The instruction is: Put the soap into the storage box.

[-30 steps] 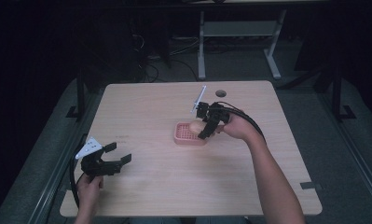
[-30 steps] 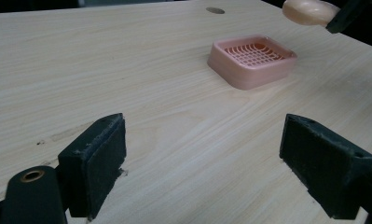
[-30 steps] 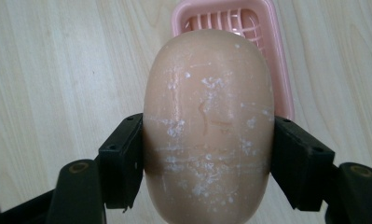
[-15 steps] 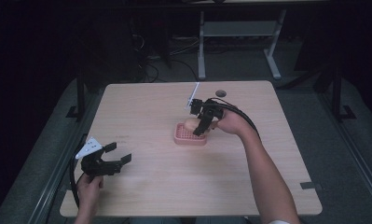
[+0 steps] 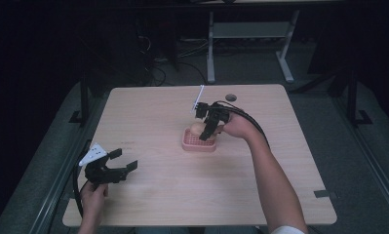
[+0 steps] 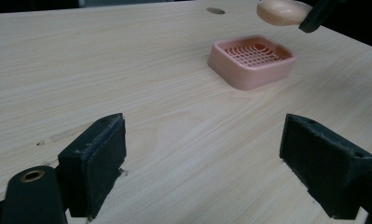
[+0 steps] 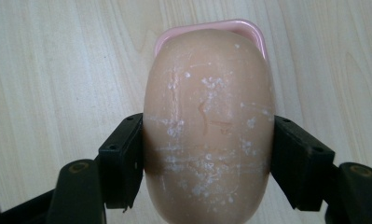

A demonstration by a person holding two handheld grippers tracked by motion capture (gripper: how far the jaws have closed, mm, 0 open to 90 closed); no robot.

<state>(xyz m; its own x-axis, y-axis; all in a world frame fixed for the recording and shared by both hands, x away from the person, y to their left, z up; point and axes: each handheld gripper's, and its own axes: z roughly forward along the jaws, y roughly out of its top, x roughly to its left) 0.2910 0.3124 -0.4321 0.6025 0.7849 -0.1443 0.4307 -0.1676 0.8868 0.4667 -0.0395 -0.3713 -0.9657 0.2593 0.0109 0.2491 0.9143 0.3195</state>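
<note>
Soap job looks abt halfway done, I think: the bar is picked up and over its dish, but not set down yet.

Nearest the person, the left gripper (image 5: 115, 168) sits low by the front left of the pale wooden table (image 5: 153, 204). Its jaws are wide apart w/ nothing between them, just bare wood.

Farther out, near the middle of the table, is the pink square plastic soap dish (image 5: 198, 142). It has a grid floor inside, and nothing is in it.

Right above it, the right gripper (image 5: 209, 130) holds the peach oval soap bar (image 7: 207, 126), w/ one jaw pressed on each side. In the left gripper view the bar (image 6: 280, 11) hangs up over the dish (image 6: 251, 61), not touching it.

Left to do, I guess: bring the bar down into the dish, then let go.
</note>
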